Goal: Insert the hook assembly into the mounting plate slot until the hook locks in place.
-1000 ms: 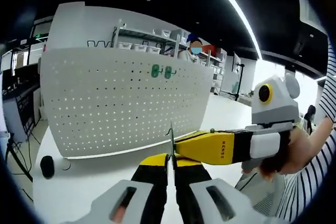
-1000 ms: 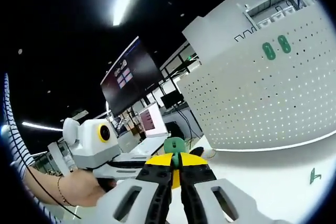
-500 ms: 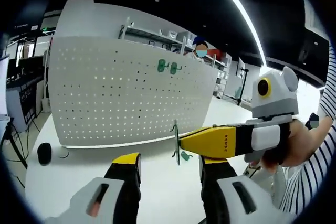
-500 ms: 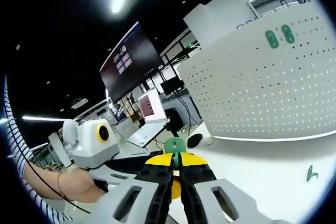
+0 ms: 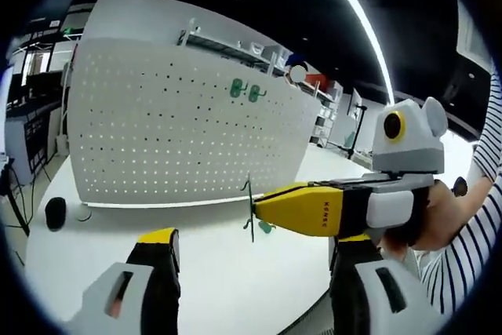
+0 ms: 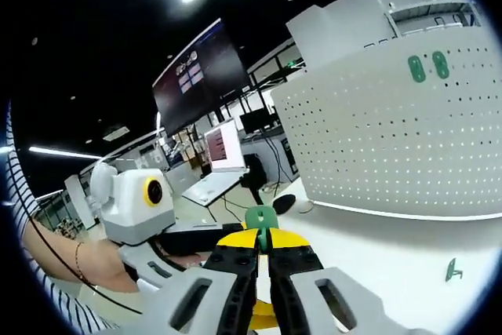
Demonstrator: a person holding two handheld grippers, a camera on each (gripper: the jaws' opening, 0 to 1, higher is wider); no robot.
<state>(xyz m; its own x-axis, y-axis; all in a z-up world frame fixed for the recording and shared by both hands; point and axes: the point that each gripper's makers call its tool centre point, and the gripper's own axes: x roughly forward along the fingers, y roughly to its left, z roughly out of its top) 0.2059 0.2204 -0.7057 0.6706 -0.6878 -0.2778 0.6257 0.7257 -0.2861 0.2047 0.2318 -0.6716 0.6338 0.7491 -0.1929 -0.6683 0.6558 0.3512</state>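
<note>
A white pegboard mounting plate (image 5: 157, 131) stands upright on the white table, with two green hooks (image 5: 245, 90) set in its upper part. My left gripper (image 5: 252, 242) is open wide, with nothing between its yellow-tipped jaws. From the right comes my right gripper (image 5: 259, 208), shut on a small green hook assembly (image 5: 249, 208) held in the air in front of the plate. In the right gripper view the green hook (image 6: 261, 217) sticks up from the shut right gripper (image 6: 263, 242), with the plate (image 6: 408, 139) and its two hooks (image 6: 427, 68) to the right. The left gripper (image 6: 188, 237) reaches in from the left.
A loose green hook (image 6: 452, 269) lies on the table (image 5: 196, 256) below the plate; it is also by the held one (image 5: 265, 227). A black puck-like object (image 5: 55, 212) sits near the plate's left end. A hand in a striped sleeve (image 5: 463, 256) holds the right gripper. Monitors (image 6: 223, 166) stand behind.
My left gripper, shut against the hook one second ago, has opened wide and let go. The hook stays in the right gripper. Both views have shifted a little.
</note>
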